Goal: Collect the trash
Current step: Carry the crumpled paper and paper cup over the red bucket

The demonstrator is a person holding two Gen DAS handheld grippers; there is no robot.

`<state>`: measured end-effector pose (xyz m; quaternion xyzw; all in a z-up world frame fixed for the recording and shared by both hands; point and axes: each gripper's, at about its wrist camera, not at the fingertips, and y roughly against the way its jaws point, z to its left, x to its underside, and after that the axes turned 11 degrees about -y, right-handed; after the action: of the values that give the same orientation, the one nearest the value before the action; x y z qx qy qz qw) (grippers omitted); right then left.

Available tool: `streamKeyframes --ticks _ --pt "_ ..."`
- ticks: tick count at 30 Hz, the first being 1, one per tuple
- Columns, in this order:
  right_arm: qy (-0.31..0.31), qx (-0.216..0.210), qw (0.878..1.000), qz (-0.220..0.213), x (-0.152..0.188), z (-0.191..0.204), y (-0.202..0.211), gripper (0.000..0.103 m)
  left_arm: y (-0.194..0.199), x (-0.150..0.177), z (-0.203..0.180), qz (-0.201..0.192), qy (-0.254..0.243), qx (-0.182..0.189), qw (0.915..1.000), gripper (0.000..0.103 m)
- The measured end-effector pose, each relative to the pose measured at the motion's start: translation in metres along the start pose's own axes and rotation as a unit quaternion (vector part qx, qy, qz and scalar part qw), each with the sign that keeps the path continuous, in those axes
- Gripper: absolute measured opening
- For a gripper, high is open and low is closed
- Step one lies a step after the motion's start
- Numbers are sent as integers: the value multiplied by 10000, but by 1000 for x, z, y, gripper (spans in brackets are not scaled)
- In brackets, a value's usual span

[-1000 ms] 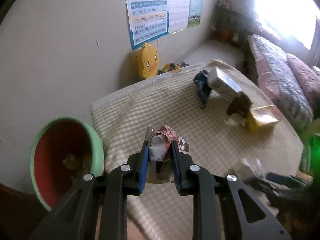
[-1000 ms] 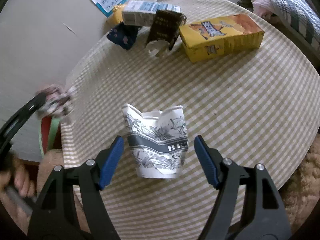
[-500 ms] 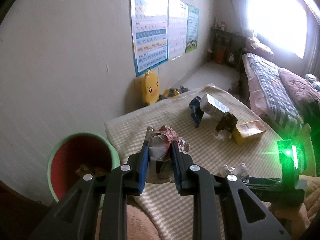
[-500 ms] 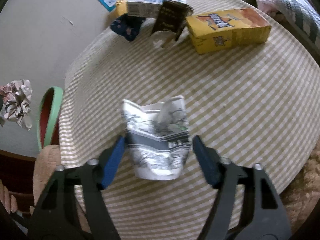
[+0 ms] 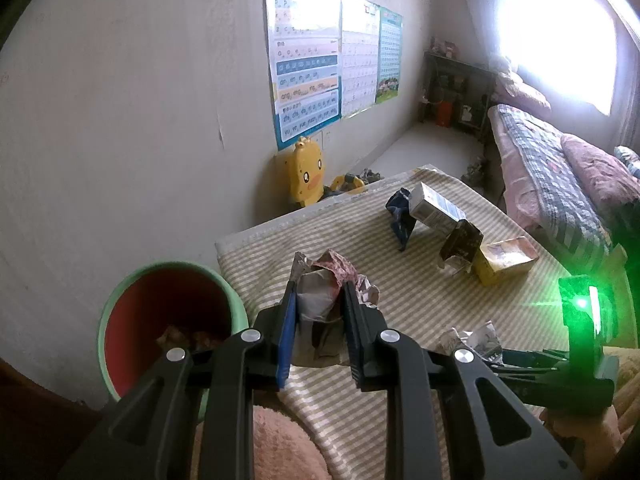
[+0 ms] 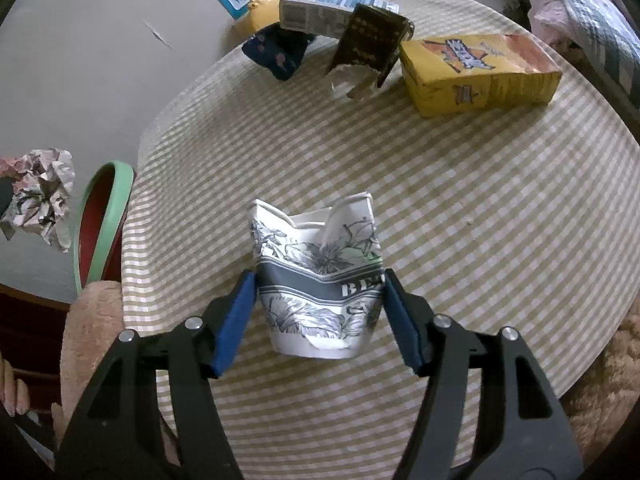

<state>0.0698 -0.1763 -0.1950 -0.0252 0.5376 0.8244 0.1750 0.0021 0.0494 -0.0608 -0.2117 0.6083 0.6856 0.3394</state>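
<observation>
crushed paper cup [image 6: 320, 280] — between pads of right hand-held gripper [image 6: 318, 316], touching | left hand-held gripper [image 5: 318, 312] — clamps crumpled wrapper [image 5: 324, 284]

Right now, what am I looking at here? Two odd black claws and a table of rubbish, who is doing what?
No robot: a person holds two hand grippers, each with a forward-looking camera. The left gripper is clamped on a crumpled wrapper, held near the green bin. The right gripper has its pads against a crushed paper cup standing on the checked table. Farther back lie a yellow box, a dark carton, a white carton and a blue wrapper.
</observation>
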Motion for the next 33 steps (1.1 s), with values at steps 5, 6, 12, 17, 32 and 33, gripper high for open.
streamKeyframes --ticks 5,6,12,17,32,33 --pt "78 56 9999 -42 1 2 1 66 1 -1 -8 -61 -164 -54 9998 20" --pt "132 59 9999 -83 2 4 2 61 1 -1 -9 -75 -198 -68 9998 20" --pt "228 -161 9982 -528 1 9 26 60 4 0 -5 -122 -180 -131 9997 20" --pt "390 -110 9954 -872 3 15 43 60 4 2 9 -117 -17 -198 9997 20" --pt "730 -179 9927 -939 4 55 60 61 0 18 62 -36 505 -376 9980 20" --pt "728 -257 9922 -978 3 61 64 61 0 19 67 -26 558 -412 9976 20"
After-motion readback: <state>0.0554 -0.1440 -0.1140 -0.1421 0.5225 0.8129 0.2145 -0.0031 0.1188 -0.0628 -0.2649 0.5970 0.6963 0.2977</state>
